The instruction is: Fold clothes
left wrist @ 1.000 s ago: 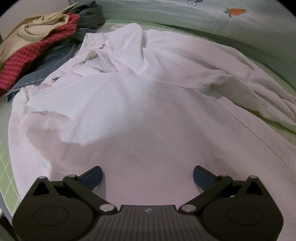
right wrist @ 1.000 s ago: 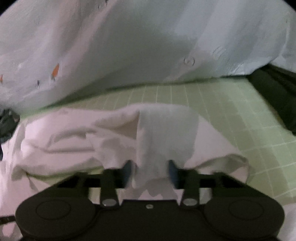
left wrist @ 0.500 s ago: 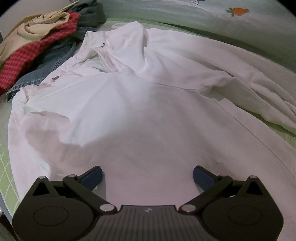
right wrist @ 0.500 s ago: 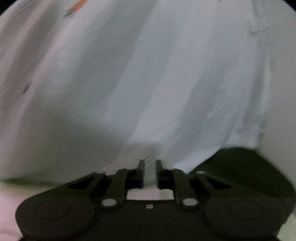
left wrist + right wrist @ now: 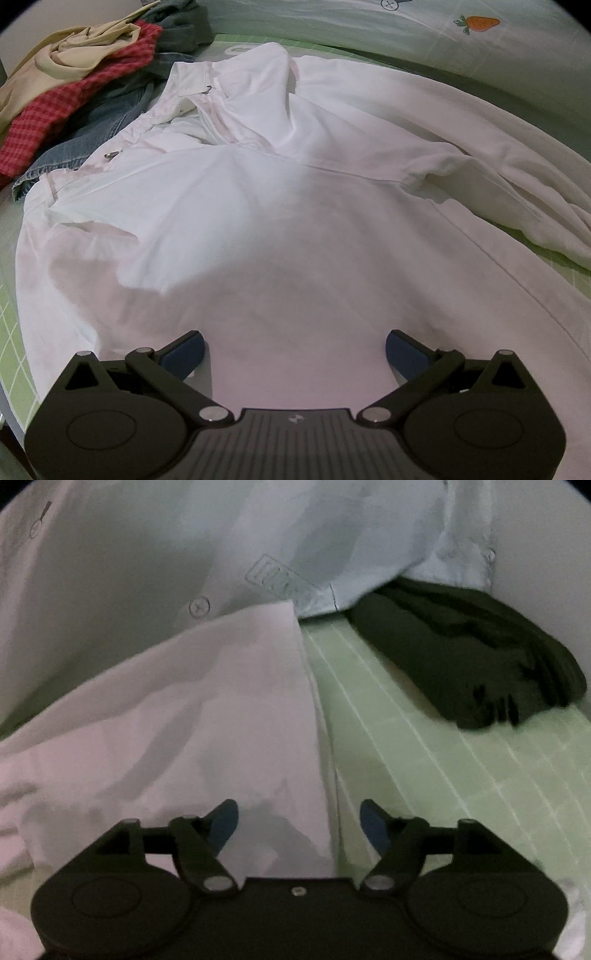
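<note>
The right hand-held gripper point(image 5: 299, 825), clamped on cloth a second ago, now gapes wide over the white shirt point(image 5: 280, 206) hem at six o'clock; fold released. The left hand-held gripper point(image 5: 295, 350) stays wide.

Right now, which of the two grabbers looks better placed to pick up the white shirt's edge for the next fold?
Probably the right gripper: it is open with the white shirt edge lying between its fingers. The left gripper, also open, hovers over the shirt's flat middle, with no edge to pinch.
</note>
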`<state>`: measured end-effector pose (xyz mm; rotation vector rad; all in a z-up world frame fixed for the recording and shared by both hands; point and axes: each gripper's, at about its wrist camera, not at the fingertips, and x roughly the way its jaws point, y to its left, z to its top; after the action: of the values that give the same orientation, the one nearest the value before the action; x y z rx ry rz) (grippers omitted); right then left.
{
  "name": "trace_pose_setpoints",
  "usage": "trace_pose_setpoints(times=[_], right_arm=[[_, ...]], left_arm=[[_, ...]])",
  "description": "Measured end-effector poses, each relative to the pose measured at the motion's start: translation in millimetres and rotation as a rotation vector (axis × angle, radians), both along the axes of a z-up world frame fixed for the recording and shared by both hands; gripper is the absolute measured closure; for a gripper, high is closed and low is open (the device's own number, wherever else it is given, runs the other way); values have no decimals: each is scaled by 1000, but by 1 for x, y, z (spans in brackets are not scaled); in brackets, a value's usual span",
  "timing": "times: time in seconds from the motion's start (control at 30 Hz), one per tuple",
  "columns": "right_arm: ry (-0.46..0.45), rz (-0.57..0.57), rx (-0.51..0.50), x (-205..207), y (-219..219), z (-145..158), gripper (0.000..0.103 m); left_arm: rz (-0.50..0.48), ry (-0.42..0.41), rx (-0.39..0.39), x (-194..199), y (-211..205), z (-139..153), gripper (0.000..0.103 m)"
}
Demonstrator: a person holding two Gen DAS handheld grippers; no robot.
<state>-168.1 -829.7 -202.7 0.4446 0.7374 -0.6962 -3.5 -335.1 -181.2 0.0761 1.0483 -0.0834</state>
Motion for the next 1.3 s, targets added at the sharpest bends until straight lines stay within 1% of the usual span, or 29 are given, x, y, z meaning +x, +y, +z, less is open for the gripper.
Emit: trace_pose_setpoints(times=[0.13, 0.17, 0.2, 0.23, 0.27, 0.3, 0.37, 0.4, 0.47, 0.5, 0.57, 0.6, 0.63, 0.67, 0.7, 0.73, 0.8, 0.83, 0.87, 0.9, 0.97, 1.03, 1.1, 1.17, 1.23, 1.3], right_arm=[[-17, 6, 43, -7, -1, -6, 28], [-21, 28, 50, -7, -1, -5, 35], [-21, 59, 51, -4, -1, -3, 49], [4, 95, 35, 0, 0, -2, 53], [41, 132, 9, 3, 2, 0, 64], [49, 157, 4, 4, 0, 2, 77], [31, 193, 17, 3, -7, 8, 78], [18, 201, 10, 2, -11, 13, 81], [9, 203, -87, 1, -22, 32, 90], [-1, 193, -138, 0, -29, 43, 90], [-43, 118, -207, -5, -45, 65, 90], [-69, 77, -213, -6, -55, 73, 90], [-86, 44, -196, -6, -64, 77, 90], [-99, 12, -172, -4, -73, 78, 89], [-88, -11, -148, 1, -80, 75, 86], [-48, -20, -146, 6, -80, 68, 84], [51, -31, -166, 15, -75, 53, 70], [71, -36, -167, 15, -70, 47, 64], [76, -39, -163, 12, -62, 41, 51], [70, -47, -146, 7, -55, 36, 41], [54, -65, -80, -4, -40, 24, 36], [43, -52, -28, -18, -20, 12, 33], [42, -23, -16, -29, 6, 6, 25], [42, 8, -10, -39, 32, 1, 21], [48, 52, -31, -44, 59, 1, 18], [67, 106, -49, -42, 79, -1, 13]], left_arm=[[4, -10, -1, -2, -1, -1, 0], [5, -14, -1, -2, -1, -1, 0], [6, -18, -1, -3, -1, -1, 0], [6, -21, -1, -3, -1, -1, 0], [7, -25, -2, -4, -1, -1, 0], [8, -29, -2, -5, -1, -2, 0], [10, -36, -2, -6, -1, -2, 0], [10, -40, -3, -6, -1, -2, 0], [11, -43, -3, -7, -1, -2, 0], [11, -43, -3, -6, -1, -2, 0], [11, -42, -3, -6, -1, -2, 0], [12, -43, -3, -6, -1, -2, 0], [13, -44, -3, -6, -1, -2, 0], [13, -45, -4, -6, -1, -2, 0], [13, -46, -4, -6, 0, -2, 0], [13, -48, -4, -6, 1, -3, 0], [12, -48, -5, -6, 2, -3, 0], [11, -49, -5, -6, 3, -3, 0], [11, -49, -5, -6, 3, -3, 0], [11, -50, -5, -6, 3, -3, 0], [11, -55, -6, -6, 3, -3, 0], [11, -60, -6, -6, 3, -3, 0], [11, -64, -7, -7, 3, -4, 0], [8, -67, -7, -7, 3, -4, 0], [5, -74, -8, -8, 3, -4, 0], [0, -81, -10, -9, 4, -4, 0]])
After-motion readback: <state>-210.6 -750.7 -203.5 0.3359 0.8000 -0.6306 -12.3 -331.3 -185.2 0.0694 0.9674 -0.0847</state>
